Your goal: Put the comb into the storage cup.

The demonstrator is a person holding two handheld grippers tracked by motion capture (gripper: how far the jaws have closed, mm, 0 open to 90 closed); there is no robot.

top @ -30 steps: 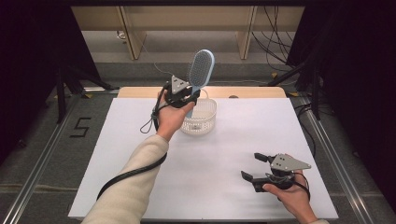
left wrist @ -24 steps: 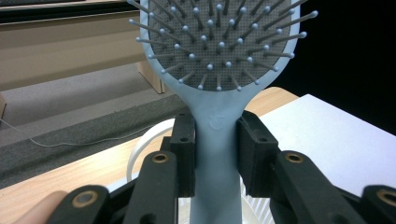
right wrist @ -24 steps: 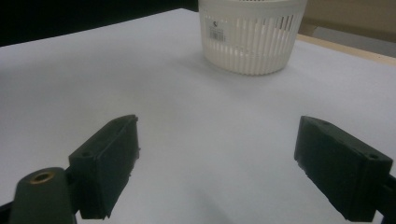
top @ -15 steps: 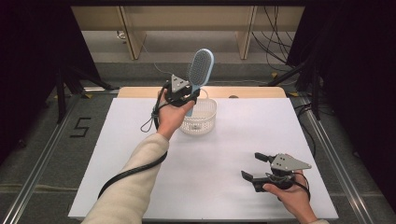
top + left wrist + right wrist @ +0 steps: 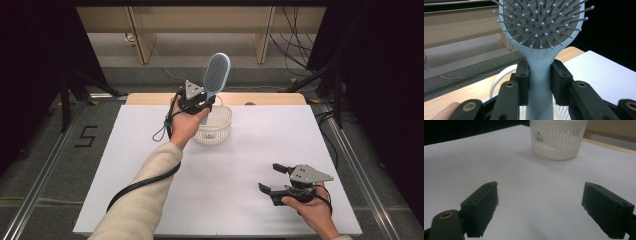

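- High view shows the left tool (image 5: 204,103) held up over the far side of the worktop (image 5: 150,150), its jaws clamped on the handle of a light blue hairbrush (image 5: 216,74), which stands nearly upright with the bristle head on top.
- Left gripper view confirms the hold: both black pads press the sides of the narrow handle of the hairbrush (image 5: 541,37) just below the head, with the bristles facing the camera.
- The white slatted basket (image 5: 216,127) sits on the worktop directly under and just beyond that hand, with the basket (image 5: 559,138) also seen across the bare surface from the right tool.
- The right tool (image 5: 275,179) rests low near the front right corner, jaws wide apart and holding nothing; it is well apart from the basket.
- Risk, as a judgement: the handle is smooth and the head heavy above the grip, so the brush could pivot or slip between the pads.
- If lowered off-centre, the handle end could catch the rim and tip the light basket.
- Nothing else stands between brush and basket.
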